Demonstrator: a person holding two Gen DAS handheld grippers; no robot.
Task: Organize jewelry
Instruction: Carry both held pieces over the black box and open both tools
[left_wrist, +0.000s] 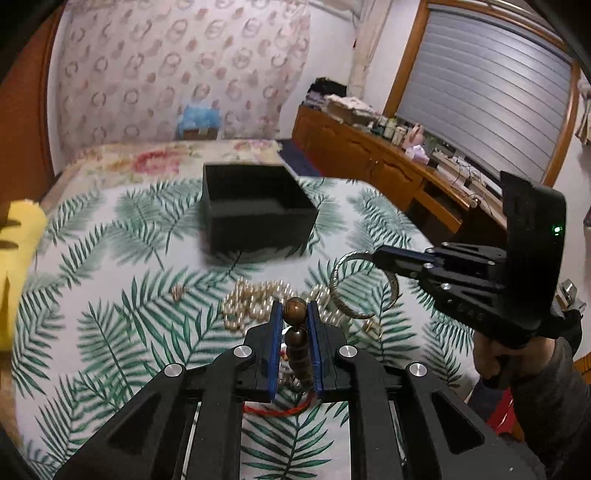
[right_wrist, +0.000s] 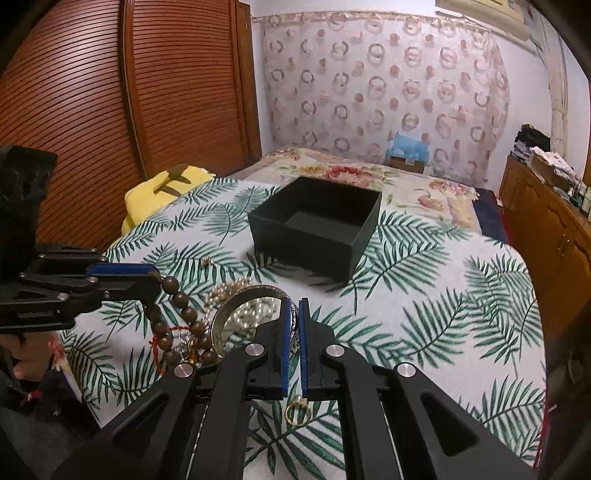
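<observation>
While my left gripper (left_wrist: 295, 314) pinches the bead bracelet (right_wrist: 181, 317) and my right gripper (right_wrist: 294, 314) clamps the bangle (right_wrist: 236, 314), both short of the box (right_wrist: 317, 225), I judge dangling beads may snag the pearls (left_wrist: 255, 299).

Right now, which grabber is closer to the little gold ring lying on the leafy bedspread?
Right. The right gripper hovers almost directly above the small gold ring, holding the silver bangle. The left gripper sits farther left, clamping the brown wooden bead bracelet.
</observation>
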